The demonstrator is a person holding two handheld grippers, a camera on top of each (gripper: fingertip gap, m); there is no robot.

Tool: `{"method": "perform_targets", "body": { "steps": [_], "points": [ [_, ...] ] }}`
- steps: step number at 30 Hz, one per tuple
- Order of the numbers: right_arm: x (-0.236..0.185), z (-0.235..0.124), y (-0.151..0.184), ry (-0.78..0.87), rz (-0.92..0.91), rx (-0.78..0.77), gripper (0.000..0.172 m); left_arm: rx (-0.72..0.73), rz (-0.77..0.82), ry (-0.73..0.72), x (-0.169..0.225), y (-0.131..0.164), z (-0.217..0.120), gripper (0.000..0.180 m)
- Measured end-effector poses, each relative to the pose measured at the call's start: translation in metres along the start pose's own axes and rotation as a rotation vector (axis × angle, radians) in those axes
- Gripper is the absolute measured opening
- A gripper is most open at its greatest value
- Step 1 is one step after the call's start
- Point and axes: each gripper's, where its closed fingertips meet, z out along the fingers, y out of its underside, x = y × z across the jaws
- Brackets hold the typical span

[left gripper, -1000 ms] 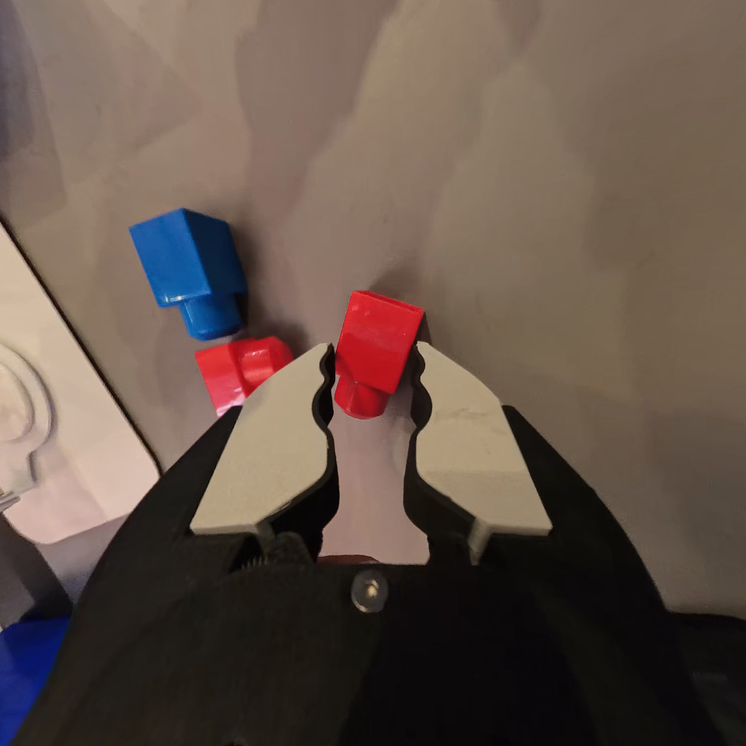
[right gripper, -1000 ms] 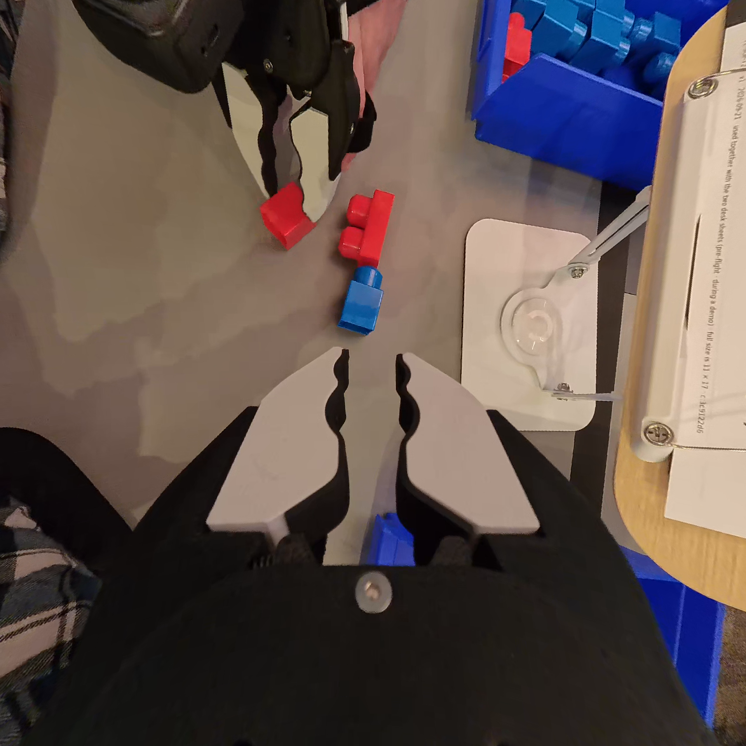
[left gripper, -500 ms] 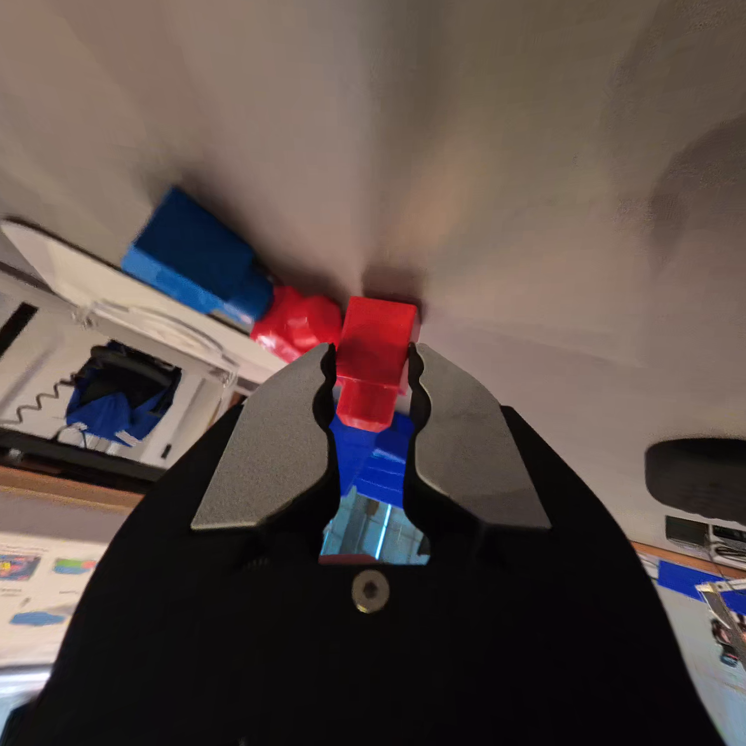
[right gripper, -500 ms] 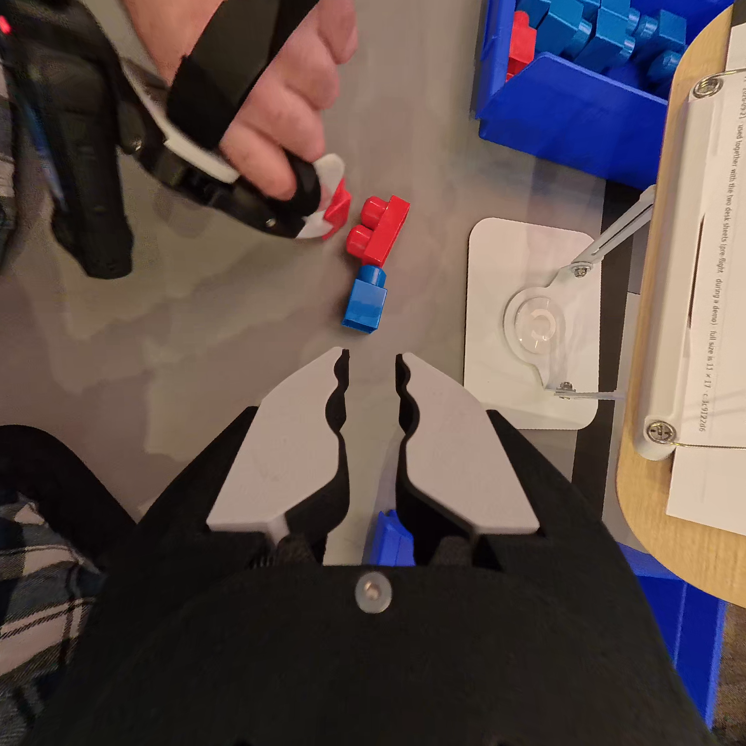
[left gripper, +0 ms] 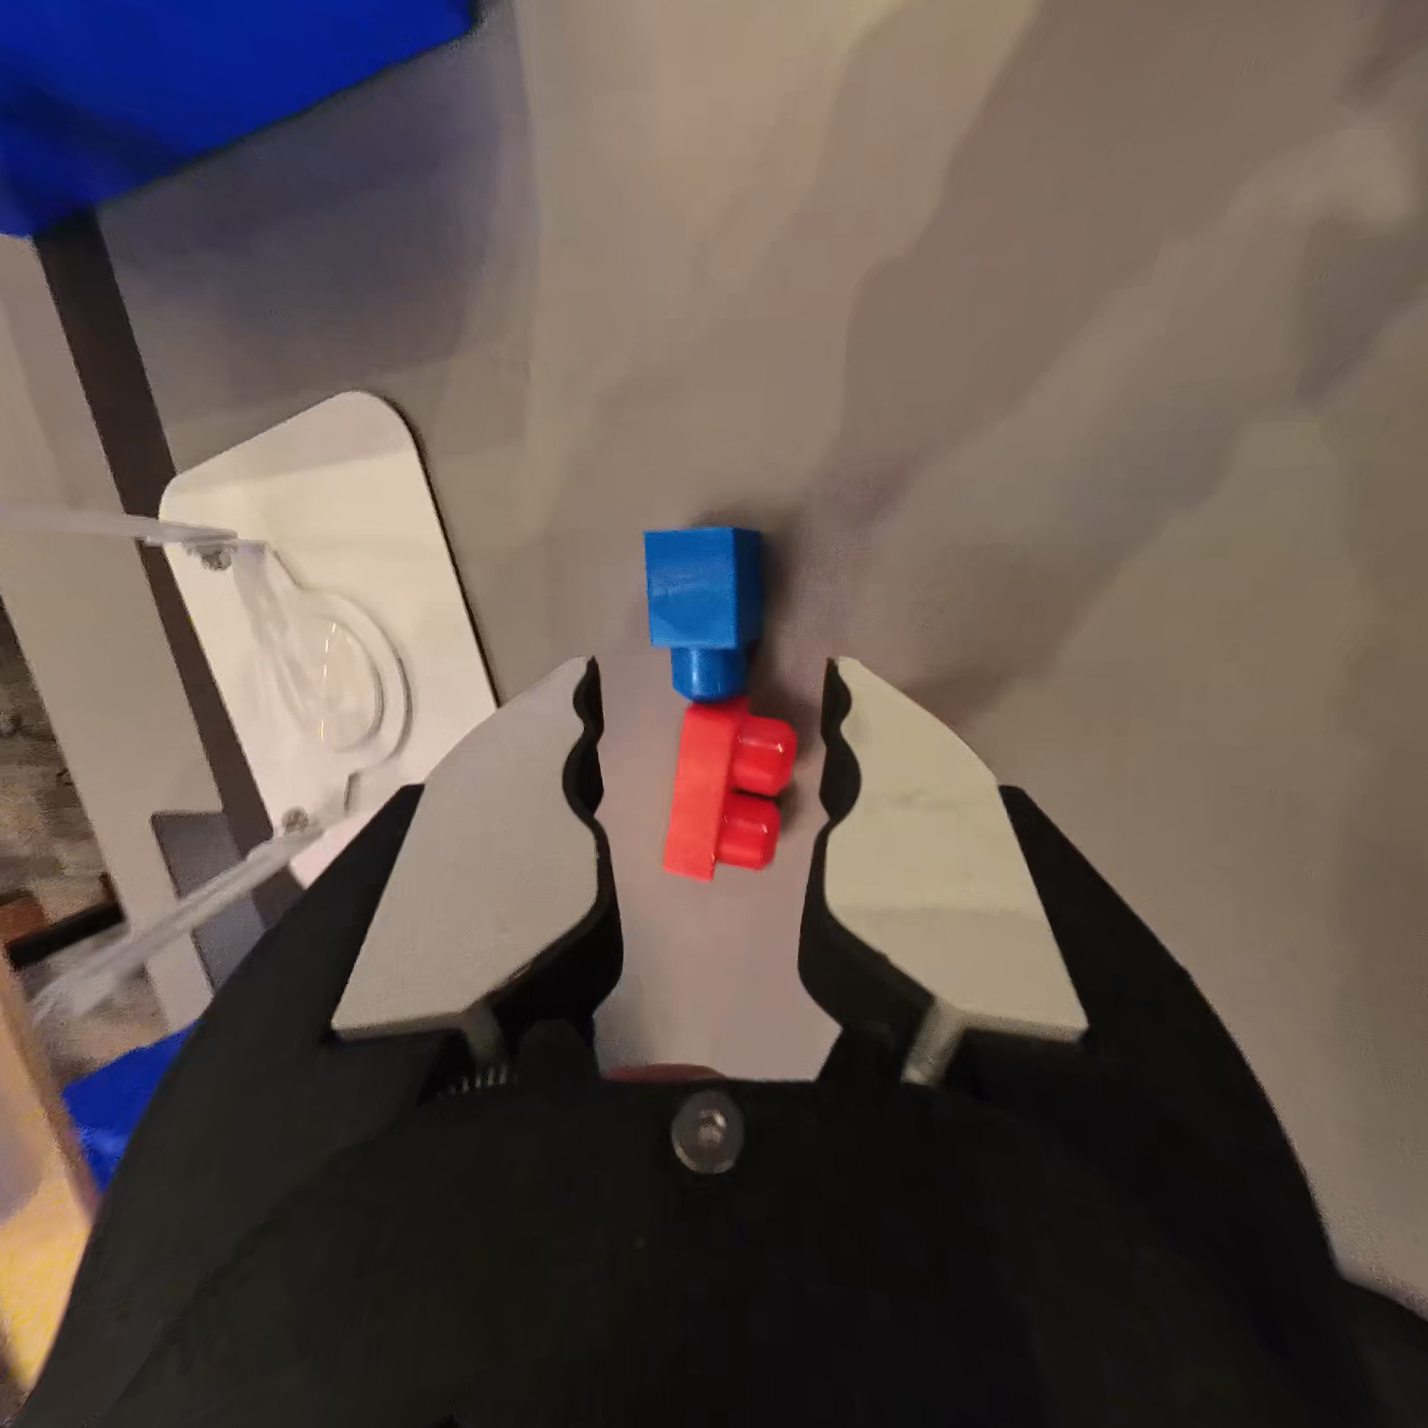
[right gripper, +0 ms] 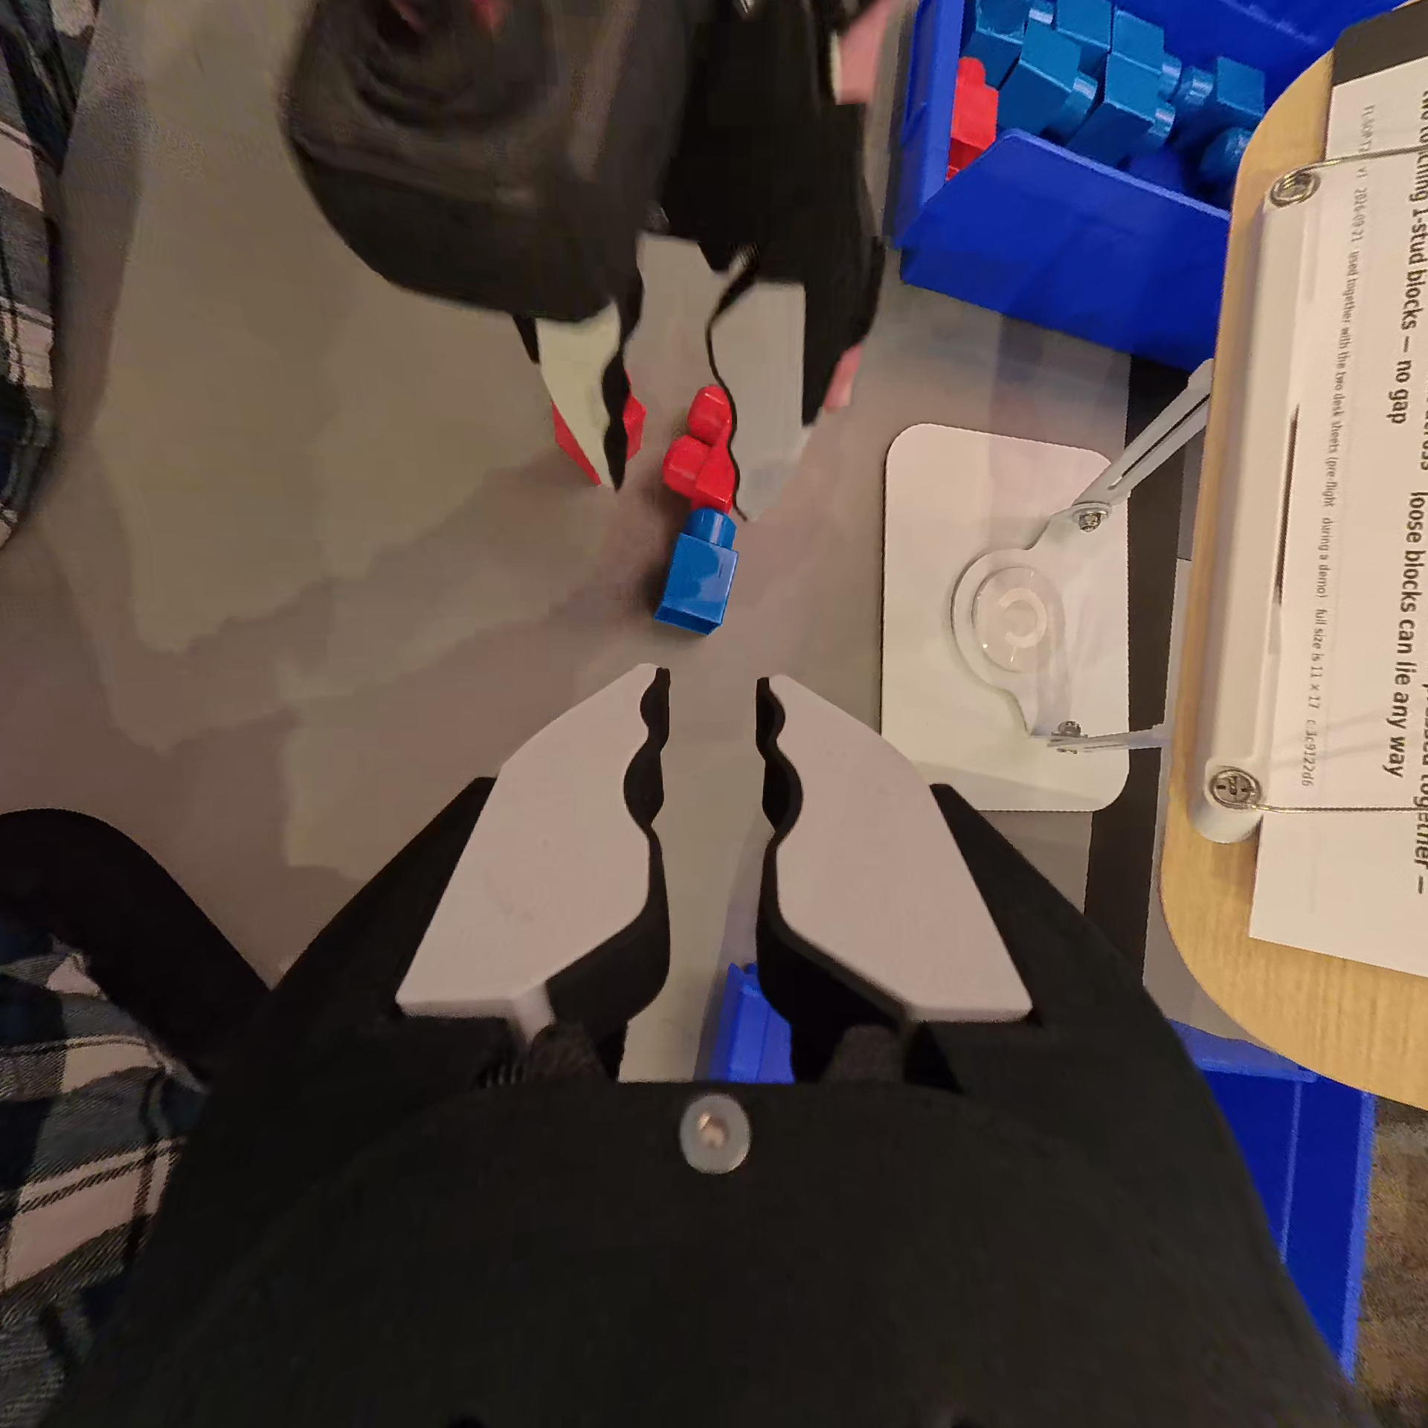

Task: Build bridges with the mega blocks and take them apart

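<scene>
While the left gripper [left gripper: 709, 680] hangs over the grey table [left gripper: 1082, 386] with its jaws spread wide, a red two-stud block [left gripper: 722, 796] lies on its side between the fingers, and neither pad presses on it. Touching that block's far end is the single stud of a blue block [left gripper: 699, 591], which also lies on its side. In the right wrist view a second, smaller red block [right gripper: 630, 425] shows just behind one finger [right gripper: 576, 402] of the left gripper, beside the two-stud piece.

Nearer in that view, the right gripper [right gripper: 712, 680] hovers short of the blue block with a narrow gap between its fingers and nothing in it.

At the far right a blue bin [right gripper: 1043, 255] holds a heap of blue blocks [right gripper: 1097, 85] and at least one red block [right gripper: 970, 116] against its left wall. Between bin and gripper sits a white plate [right gripper: 927, 695] carrying a clear round disc [right gripper: 1008, 614] on thin metal arms. Right of it lies a wooden board [right gripper: 1221, 889] with a clipped sheet of paper [right gripper: 1352, 541]. A plaid sleeve [right gripper: 46, 1120] shows at the near left.
</scene>
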Motion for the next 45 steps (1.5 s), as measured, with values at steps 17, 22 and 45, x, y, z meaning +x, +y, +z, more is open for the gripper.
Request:
{"method": "perform_targets", "body": {
  "steps": [17, 22, 45],
  "points": [
    [0.001, -0.010, 0.002, 0.021, 0.001, 0.019, 0.021, -0.205, 0.088, 0.109, -0.015, 0.037, 0.050, 0.034],
    [0.000, -0.010, 0.001, 0.015, -0.002, 0.018, 0.021, -0.452, 0.266, -0.059, -0.024, 0.071, -0.013, 0.034],
    [-0.007, -0.015, -0.003, 0.014, -0.016, 0.017, 0.020, -0.728, 0.466, -0.051, 0.035, 0.104, -0.023, 0.076]
  ]
}}
